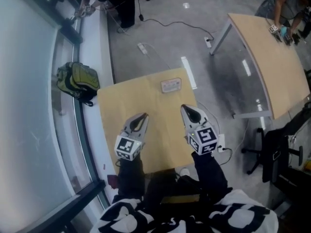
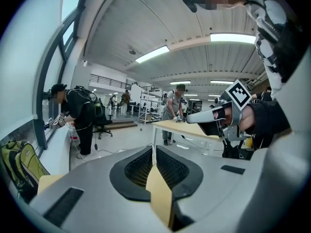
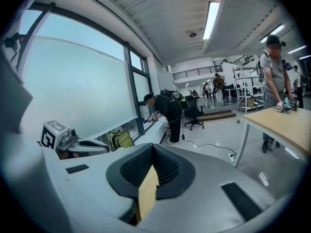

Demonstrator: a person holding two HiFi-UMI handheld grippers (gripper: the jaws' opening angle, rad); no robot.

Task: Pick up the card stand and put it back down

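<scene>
On the table's (image 1: 146,101) far edge, card stand (image 1: 171,85) lies long-axis crosswise; left gripper (image 1: 144,116) and right gripper (image 1: 185,108) jaws together, empty

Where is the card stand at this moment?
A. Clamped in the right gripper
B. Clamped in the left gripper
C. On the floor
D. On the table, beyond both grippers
D: the card stand sits near the far edge of the table, apart from the left gripper and right gripper, both shut on nothing.

Left gripper (image 1: 140,119): jaws closed together. Right gripper (image 1: 190,113): jaws closed together. Both held side by side in front of the person, apart, pointing forward and slightly down; dark sleeves (image 1: 130,171) behind.
</scene>
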